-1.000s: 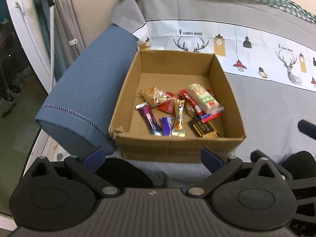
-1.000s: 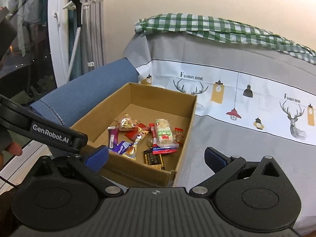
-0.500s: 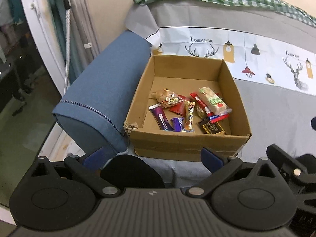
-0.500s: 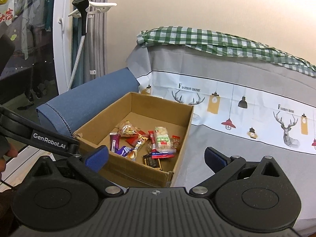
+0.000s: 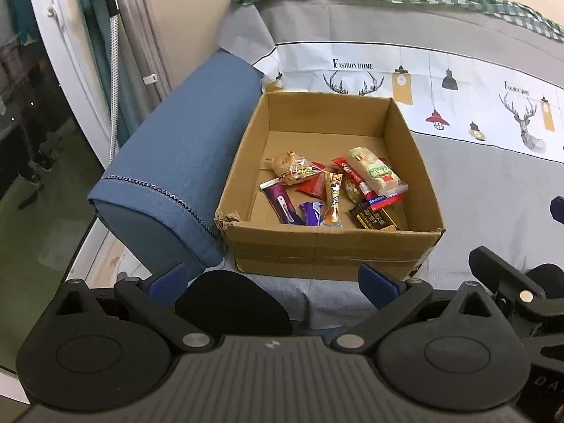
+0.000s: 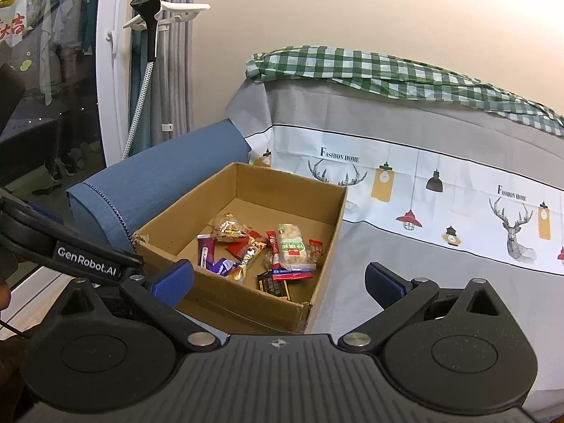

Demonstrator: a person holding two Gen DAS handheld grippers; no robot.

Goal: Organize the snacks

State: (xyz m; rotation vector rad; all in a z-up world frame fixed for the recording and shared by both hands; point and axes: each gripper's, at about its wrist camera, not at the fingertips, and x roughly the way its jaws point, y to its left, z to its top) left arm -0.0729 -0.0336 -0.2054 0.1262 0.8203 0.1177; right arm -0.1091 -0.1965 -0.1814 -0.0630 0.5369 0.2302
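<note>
An open cardboard box (image 5: 328,246) (image 6: 243,303) sits on a grey sofa cover. Inside lie several wrapped snacks: a green-labelled cracker pack (image 5: 375,172) (image 6: 292,246), a purple bar (image 5: 282,202) (image 6: 206,252), a gold stick (image 5: 333,197) (image 6: 248,259), a dark bar (image 5: 373,216) (image 6: 275,285) and a clear bag of nuts (image 5: 290,167) (image 6: 229,228). My left gripper (image 5: 273,283) hovers open in front of the box's near wall, holding nothing. My right gripper (image 6: 280,280) is open and empty too, near the box's right front corner.
A blue sofa armrest (image 5: 176,162) (image 6: 148,190) presses against the box's left side. A green checked cloth (image 6: 387,70) drapes the sofa back. A white door frame and a steamer hose (image 6: 141,88) stand at the left. The left gripper's arm (image 6: 70,253) crosses the right wrist view.
Both grippers have pulled back and risen away from the box, which now looks smaller and sits more to the right in the left wrist view. The snacks have not moved.
</note>
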